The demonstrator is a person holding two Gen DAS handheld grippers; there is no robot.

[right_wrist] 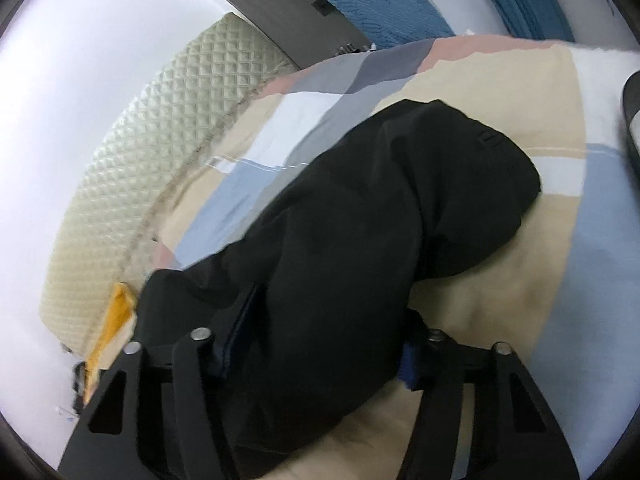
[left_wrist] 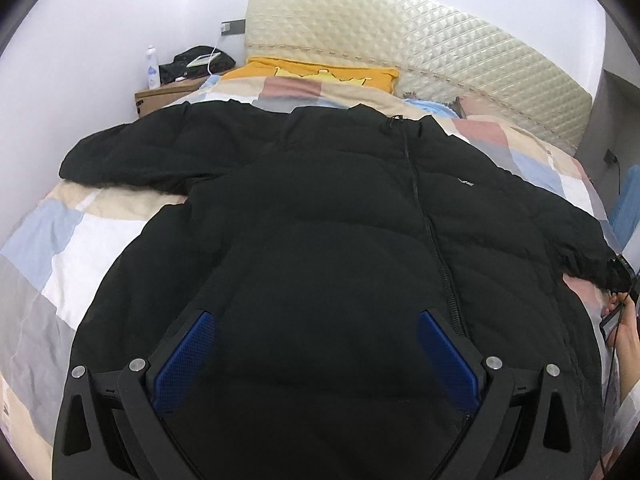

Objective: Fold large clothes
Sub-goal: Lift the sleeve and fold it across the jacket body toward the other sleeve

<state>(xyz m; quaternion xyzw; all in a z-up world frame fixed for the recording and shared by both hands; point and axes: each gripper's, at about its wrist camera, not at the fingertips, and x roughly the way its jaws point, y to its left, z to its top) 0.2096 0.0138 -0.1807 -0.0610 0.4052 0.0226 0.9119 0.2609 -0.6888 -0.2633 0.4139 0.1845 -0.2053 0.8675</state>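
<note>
A large black puffer jacket (left_wrist: 320, 208) lies face up on the bed, zipper closed, both sleeves spread outward. My left gripper (left_wrist: 316, 344) hovers open over the jacket's lower body, its blue pads (left_wrist: 188, 360) wide apart and holding nothing. In the right wrist view, the jacket's right sleeve (right_wrist: 400, 216) runs between the fingers of my right gripper (right_wrist: 320, 344), which closes on it near the upper sleeve; the pads are mostly hidden by the fabric. The sleeve cuff (right_wrist: 492, 160) rests on the quilt.
The bed has a patchwork quilt (left_wrist: 72, 240) in blue, beige, grey and pink. A quilted cream headboard (left_wrist: 400, 40) and a yellow pillow (left_wrist: 320, 72) are at the far end. A bedside box (left_wrist: 168, 96) holds a bottle and dark items. Blue fabric (right_wrist: 372, 4) lies beyond the bed.
</note>
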